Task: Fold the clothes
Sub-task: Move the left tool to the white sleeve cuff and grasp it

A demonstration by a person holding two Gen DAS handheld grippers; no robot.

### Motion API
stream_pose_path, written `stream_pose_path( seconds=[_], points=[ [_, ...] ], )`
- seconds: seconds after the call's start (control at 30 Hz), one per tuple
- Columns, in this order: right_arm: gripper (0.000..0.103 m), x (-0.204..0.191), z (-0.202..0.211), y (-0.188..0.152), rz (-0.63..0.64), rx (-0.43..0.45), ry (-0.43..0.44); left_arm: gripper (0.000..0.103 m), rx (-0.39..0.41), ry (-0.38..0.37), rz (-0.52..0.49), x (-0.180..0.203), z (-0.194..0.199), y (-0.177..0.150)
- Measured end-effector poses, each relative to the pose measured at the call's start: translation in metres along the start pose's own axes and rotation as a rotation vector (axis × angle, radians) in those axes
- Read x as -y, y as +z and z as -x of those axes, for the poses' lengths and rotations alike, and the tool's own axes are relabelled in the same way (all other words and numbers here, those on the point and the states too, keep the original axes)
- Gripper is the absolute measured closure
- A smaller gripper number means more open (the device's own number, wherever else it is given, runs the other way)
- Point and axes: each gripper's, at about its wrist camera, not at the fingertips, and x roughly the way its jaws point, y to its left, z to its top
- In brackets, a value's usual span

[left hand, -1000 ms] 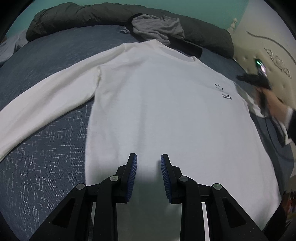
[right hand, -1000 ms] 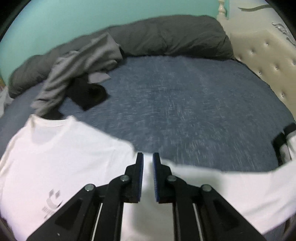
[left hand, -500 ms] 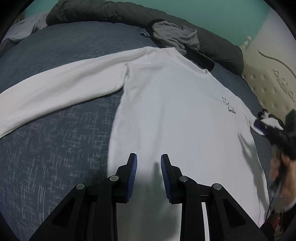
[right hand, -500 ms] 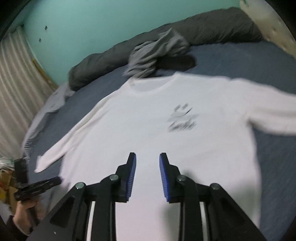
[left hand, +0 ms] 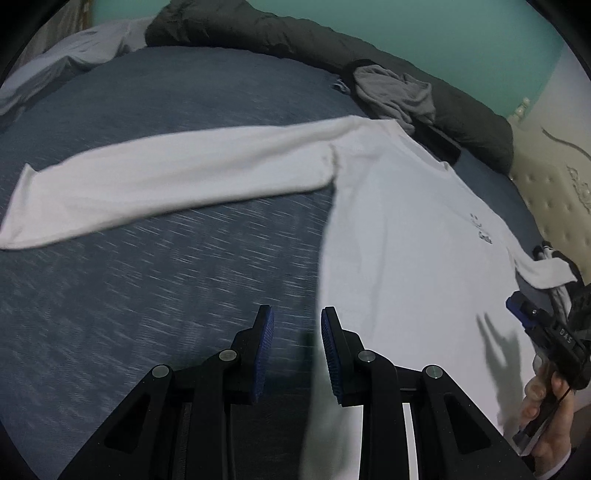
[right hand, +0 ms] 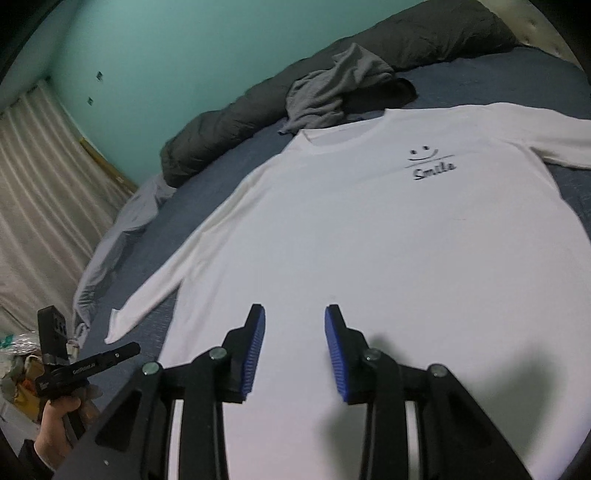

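Observation:
A white long-sleeve shirt (left hand: 406, 240) with a small "Smile" print (right hand: 432, 166) lies flat, front up, on the blue bed (left hand: 147, 295). One sleeve (left hand: 166, 184) stretches out to the left. My left gripper (left hand: 295, 314) hovers open over the shirt's left side edge near the hem, holding nothing. My right gripper (right hand: 294, 310) hangs over the lower body of the shirt (right hand: 369, 240), its jaws opening with nothing between them. Each gripper shows in the other's view, held in a hand: the right gripper (left hand: 543, 328) at the right edge, the left gripper (right hand: 92, 363) at the lower left.
A crumpled grey garment (right hand: 332, 88) lies just beyond the collar, against a dark grey duvet (left hand: 258, 33) along the far edge. A pale grey cloth (right hand: 122, 229) hangs at the bed's left side by a curtain (right hand: 37, 184). A tufted headboard (left hand: 546, 192) stands at the right.
The left gripper has slid left, from over the shirt's middle to over its side edge. The right gripper has swung from the right sleeve to over the shirt's lower body and its jaws have widened.

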Motion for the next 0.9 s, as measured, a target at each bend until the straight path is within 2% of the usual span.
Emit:
stream_pose_path(
  seconds=[0.07,0.1,0.13,0.17,0.2,0.33,0.5,0.7,0.9],
  points=[
    [0.069,-0.001,-0.002,0.0,0.002,-0.003,0.011,0.072,-0.003,0.031,0.001,-0.013,0.007,0.008],
    [0.069,-0.001,-0.003,-0.001,0.001,-0.003,0.017,0.067,-0.003,0.043,0.005,-0.02,0.009,0.013],
    [0.069,0.0,-0.001,-0.001,-0.009,0.002,0.025,0.054,-0.004,0.058,0.006,-0.028,0.011,0.019],
    [0.069,0.001,0.0,-0.001,-0.021,0.007,0.036,0.046,-0.004,0.074,0.005,-0.036,0.013,0.026],
    [0.069,0.003,0.0,0.0,-0.039,0.012,0.052,0.043,-0.005,0.09,0.004,-0.044,0.015,0.032],
    [0.069,0.004,0.001,0.003,-0.042,0.028,0.048,0.043,-0.004,0.164,-0.016,-0.073,0.023,0.059],
    [0.069,0.008,0.0,0.006,-0.065,0.042,0.048,0.043,0.009,0.235,0.073,-0.129,0.029,0.082],
    [0.069,0.008,0.0,0.009,-0.064,0.043,0.059,0.043,-0.015,0.337,0.099,-0.176,0.024,0.091],
    [0.069,0.015,-0.004,0.009,-0.09,0.04,0.067,0.043,-0.019,0.4,0.158,-0.213,0.023,0.093]
  ],
)
